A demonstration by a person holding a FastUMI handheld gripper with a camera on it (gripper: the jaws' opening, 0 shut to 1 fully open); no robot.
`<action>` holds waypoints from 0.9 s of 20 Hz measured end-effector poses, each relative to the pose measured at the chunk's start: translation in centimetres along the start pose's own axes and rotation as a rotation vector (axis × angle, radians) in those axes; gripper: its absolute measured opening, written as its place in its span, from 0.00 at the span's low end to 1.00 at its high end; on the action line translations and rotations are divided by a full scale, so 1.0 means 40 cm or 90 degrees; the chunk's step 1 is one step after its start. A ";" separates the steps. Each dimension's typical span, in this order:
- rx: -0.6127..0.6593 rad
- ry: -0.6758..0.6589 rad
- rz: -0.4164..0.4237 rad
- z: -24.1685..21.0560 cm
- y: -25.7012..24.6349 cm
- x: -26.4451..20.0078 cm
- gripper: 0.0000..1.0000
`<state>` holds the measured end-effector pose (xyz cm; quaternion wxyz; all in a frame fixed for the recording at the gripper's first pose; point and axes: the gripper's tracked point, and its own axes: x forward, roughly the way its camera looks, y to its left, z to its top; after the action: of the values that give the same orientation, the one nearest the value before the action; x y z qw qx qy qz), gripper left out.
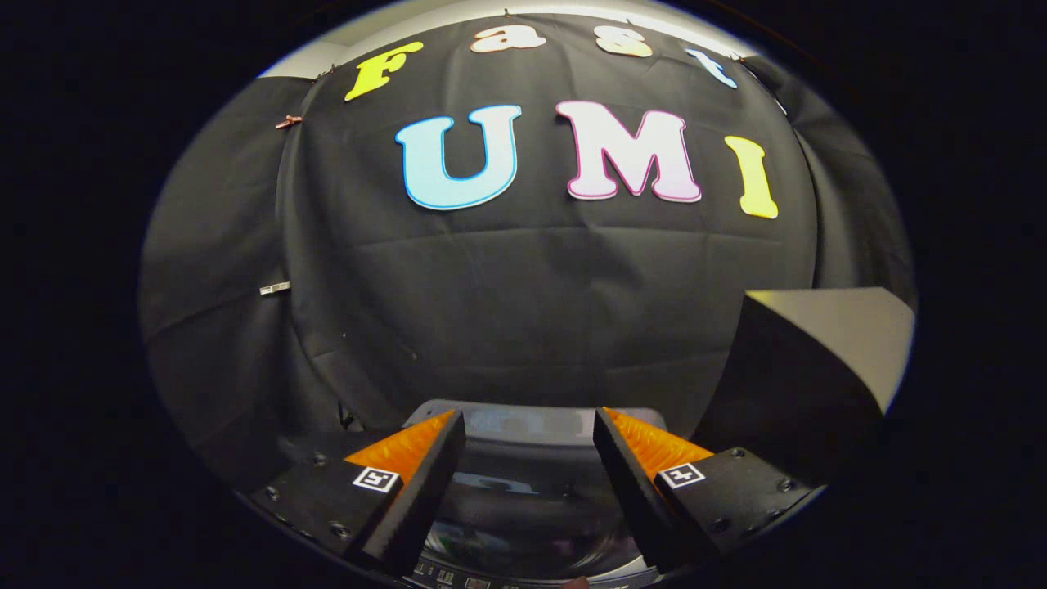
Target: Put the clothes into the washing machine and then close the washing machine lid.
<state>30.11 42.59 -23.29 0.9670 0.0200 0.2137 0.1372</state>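
Tool: the tool [530,429] has its two fingers spread wide apart with nothing held between them; each finger carries a small square marker tag on its upper face.
Tool position: it hangs above the washing machine, pointing toward the booth wall, with open air around both fingertips [452,421].
Booth wall: black cloth [523,294] fills the whole background beyond the fingers, hanging in soft folds, with seams where panels meet at the left and right.
Box: a tall dark box-like block [785,384] stands to the right of the right finger, its pale top face catching light; its near vertical edge is close beside the machine's right side.
Washing machine: the washing machine [532,425] sits directly below and between the fingers, against the foot of the cloth wall; its grey back rim shows as a straight pale band just beyond the fingertips.
Washing machine lid: a dark glossy surface [523,523], curved and reflective, spans the gap between the fingers; whether it is a shut glass lid or the open drum cannot be told.
Control strip: a row of small markings [458,577] runs along the near edge of the machine, below the fingers; too small to make out.
Clothes: cannot be picked out in this view.
Open room: free space lies to the left of the left finger, where only cloth is seen; the right side is hemmed in by the box.
Wall clips: two small clips [275,288] are pinned to the cloth at the left seam, well apart from the tool.
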 end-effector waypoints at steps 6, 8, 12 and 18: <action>-0.020 -0.013 0.003 -0.021 -0.001 -0.027 0.99; -0.029 -0.021 0.005 -0.014 0.006 -0.036 0.99; -0.027 -0.051 0.018 0.023 0.018 -0.092 0.99; -0.035 -0.089 0.042 0.106 0.035 -0.226 0.99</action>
<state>23.64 41.53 -15.62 0.9748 0.0101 0.1408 0.1730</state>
